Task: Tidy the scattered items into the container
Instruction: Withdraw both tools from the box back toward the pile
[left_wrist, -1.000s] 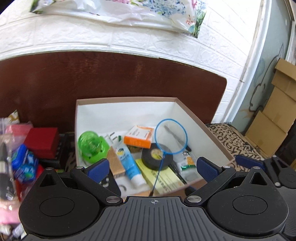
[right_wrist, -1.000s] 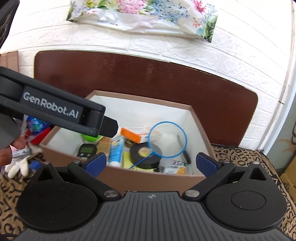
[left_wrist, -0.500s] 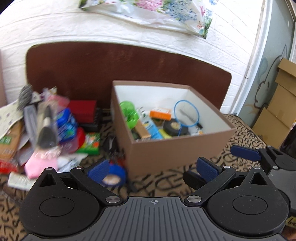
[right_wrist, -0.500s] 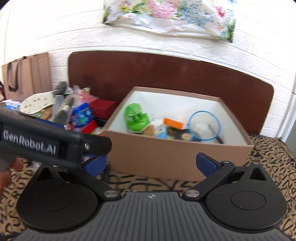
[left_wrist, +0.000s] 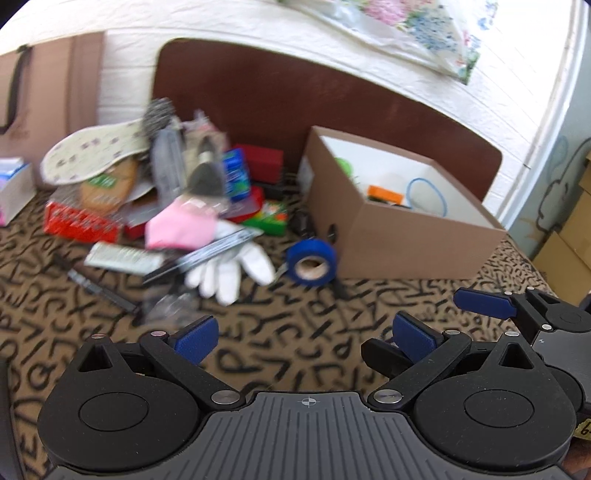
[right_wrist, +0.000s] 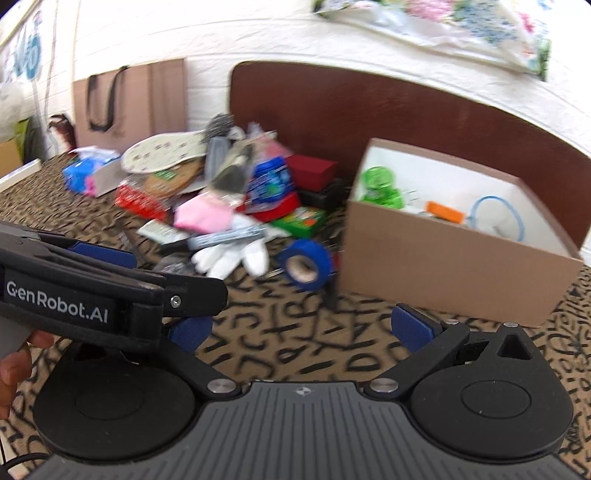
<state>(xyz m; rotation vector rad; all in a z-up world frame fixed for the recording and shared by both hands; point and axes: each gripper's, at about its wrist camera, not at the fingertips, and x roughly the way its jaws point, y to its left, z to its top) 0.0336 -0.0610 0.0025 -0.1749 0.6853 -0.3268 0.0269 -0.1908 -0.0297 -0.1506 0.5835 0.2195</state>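
A brown cardboard box (left_wrist: 413, 236) (right_wrist: 454, 266) with a white inside holds a green toy (right_wrist: 380, 188), an orange packet (left_wrist: 384, 194) and a blue ring net (right_wrist: 496, 218). Left of it lies a blurred heap: a blue tape roll (left_wrist: 312, 262) (right_wrist: 304, 264), a white glove (left_wrist: 229, 271) (right_wrist: 231, 256), a pink pouch (left_wrist: 181, 225), a red box (left_wrist: 260, 164) and a brush (left_wrist: 207, 173). My left gripper (left_wrist: 303, 336) is open and empty above the patterned cloth. My right gripper (right_wrist: 299, 326) is open and empty. The left gripper's body (right_wrist: 85, 299) crosses the right wrist view.
A patterned brown cloth (left_wrist: 288, 332) covers the surface. A dark headboard (left_wrist: 295, 99) and white brick wall stand behind. A brown paper bag (right_wrist: 125, 99) leans at the far left. A tissue pack (right_wrist: 88, 173) lies by it. Cardboard boxes (left_wrist: 569, 254) stand at the right.
Both grippers have pulled back from over the box and swung left, so the heap of scattered items has come into view. Both stay open and empty.
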